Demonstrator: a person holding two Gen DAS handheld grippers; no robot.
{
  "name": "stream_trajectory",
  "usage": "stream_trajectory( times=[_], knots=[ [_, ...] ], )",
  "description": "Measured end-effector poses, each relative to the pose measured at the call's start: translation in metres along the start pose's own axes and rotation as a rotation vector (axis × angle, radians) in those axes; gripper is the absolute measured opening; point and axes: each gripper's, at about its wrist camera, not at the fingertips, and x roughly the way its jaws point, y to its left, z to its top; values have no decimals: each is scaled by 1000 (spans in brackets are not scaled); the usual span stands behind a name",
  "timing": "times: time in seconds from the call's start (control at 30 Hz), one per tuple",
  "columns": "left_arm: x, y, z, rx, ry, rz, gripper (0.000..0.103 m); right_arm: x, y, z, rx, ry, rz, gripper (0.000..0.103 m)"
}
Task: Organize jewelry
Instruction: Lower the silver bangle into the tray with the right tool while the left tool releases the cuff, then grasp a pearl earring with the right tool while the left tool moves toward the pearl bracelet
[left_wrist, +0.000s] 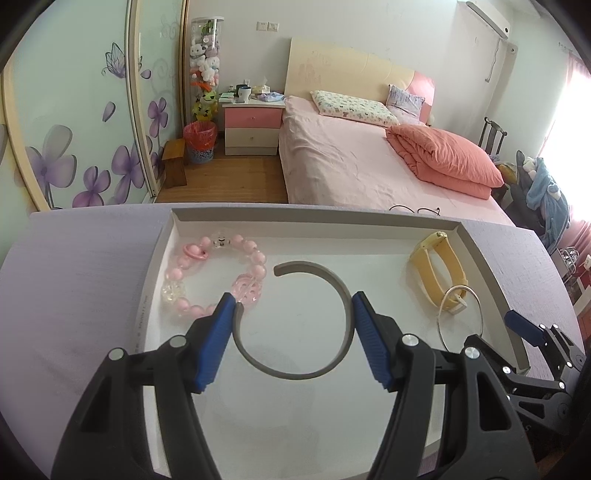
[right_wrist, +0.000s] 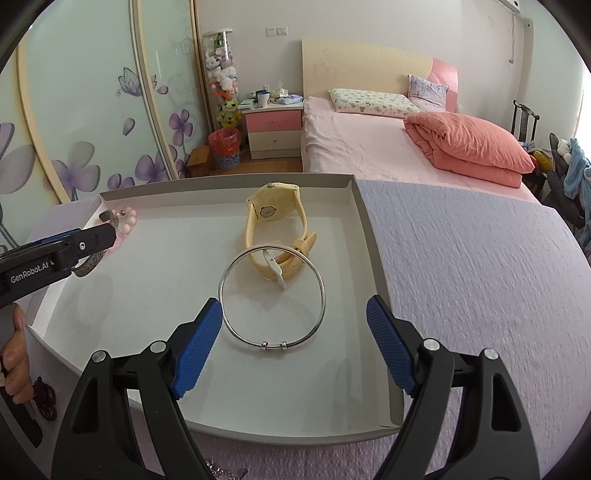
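A white tray (left_wrist: 484, 258) lies on a lilac tablecloth. In the left wrist view it holds a pink bead bracelet (left_wrist: 218, 273), a grey open cuff bangle (left_wrist: 295, 321), a yellow watch (left_wrist: 439, 273) and a thin silver bangle (left_wrist: 460, 317). My left gripper (left_wrist: 293, 343) is open, its blue pads on either side of the grey cuff, close to or touching it. In the right wrist view my right gripper (right_wrist: 293, 347) is open and empty above the tray, just in front of the silver bangle (right_wrist: 273, 299) and the yellow watch (right_wrist: 273, 229). The left gripper's finger (right_wrist: 55, 251) hides most of the cuff there.
The tray's raised rim (right_wrist: 376, 280) runs along its right side. A dark beaded piece (right_wrist: 44, 398) and a bit of chain (right_wrist: 225, 472) lie on the cloth in front of the tray. A bed, a nightstand and a wardrobe stand behind the table.
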Motion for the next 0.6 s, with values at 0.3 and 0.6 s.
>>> stream_trajectory(
  times=[0.3, 0.6],
  knots=[
    [9, 0, 0, -23, 34, -13, 72, -1, -4, -4, 11, 3, 1, 82],
    [-43, 18, 2, -51, -72, 7, 81, -24, -7, -11, 20, -21, 9, 81]
  ],
)
